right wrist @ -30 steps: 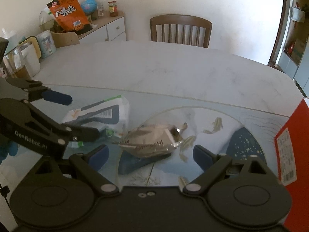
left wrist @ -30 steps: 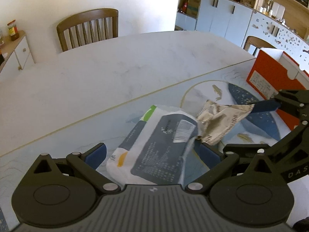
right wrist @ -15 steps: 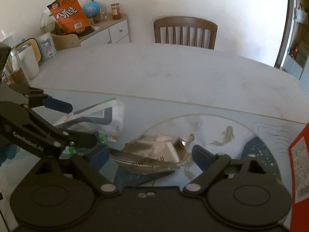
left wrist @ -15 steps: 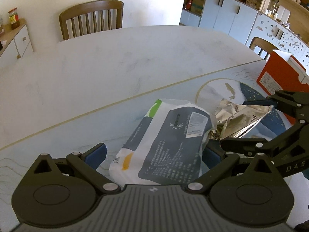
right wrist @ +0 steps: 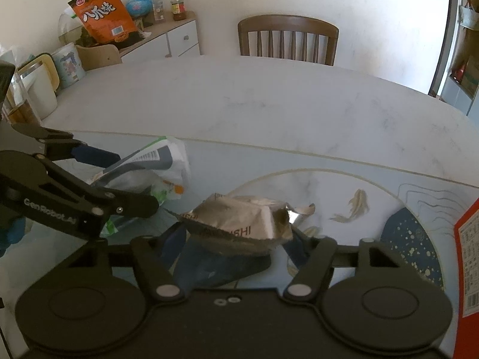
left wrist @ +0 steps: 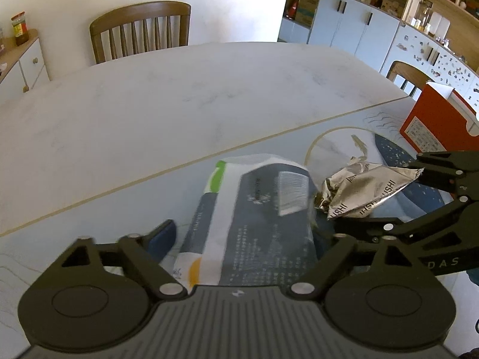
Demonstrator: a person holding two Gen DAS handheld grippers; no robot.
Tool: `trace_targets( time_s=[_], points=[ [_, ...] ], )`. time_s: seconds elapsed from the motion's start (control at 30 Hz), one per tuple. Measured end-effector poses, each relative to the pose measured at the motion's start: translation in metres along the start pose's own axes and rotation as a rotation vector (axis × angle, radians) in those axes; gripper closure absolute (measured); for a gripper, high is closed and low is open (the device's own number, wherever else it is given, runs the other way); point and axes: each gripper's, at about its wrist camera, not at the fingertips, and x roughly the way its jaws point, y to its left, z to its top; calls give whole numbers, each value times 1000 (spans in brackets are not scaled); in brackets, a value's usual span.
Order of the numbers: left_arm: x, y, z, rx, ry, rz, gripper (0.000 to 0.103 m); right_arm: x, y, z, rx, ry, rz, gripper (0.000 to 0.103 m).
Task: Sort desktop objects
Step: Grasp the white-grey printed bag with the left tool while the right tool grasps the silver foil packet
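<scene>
Right wrist: silver pouch [right wrist: 242, 227] between hand-held gripper [right wrist: 236, 246]

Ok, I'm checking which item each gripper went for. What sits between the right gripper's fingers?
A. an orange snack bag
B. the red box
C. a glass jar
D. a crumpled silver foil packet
D: the silver foil packet lies between the right gripper fingers.

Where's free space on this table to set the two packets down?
Bare: the marble top from the mat's gold edge line back to the wooden chair. Crowded: the near mat, where the white-grey packet, silver packet, orange box and both grippers bunch.
</scene>
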Motion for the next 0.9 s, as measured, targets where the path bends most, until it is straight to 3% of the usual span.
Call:
trace_targets(
  time_s=[0.23, 0.67, 0.9],
  points=[
    [-3, -3, 2, 6, 0, 17, 38, -2, 0, -2, 4, -5, -4, 40],
    [-22, -20, 8, 20, -20, 23, 50, -20, -3, -1, 15, -44, -17, 42],
    [-30, -37, 9, 38, -27, 13, 63, -38, -7, -6, 35, -59, -25, 42]
  ],
)
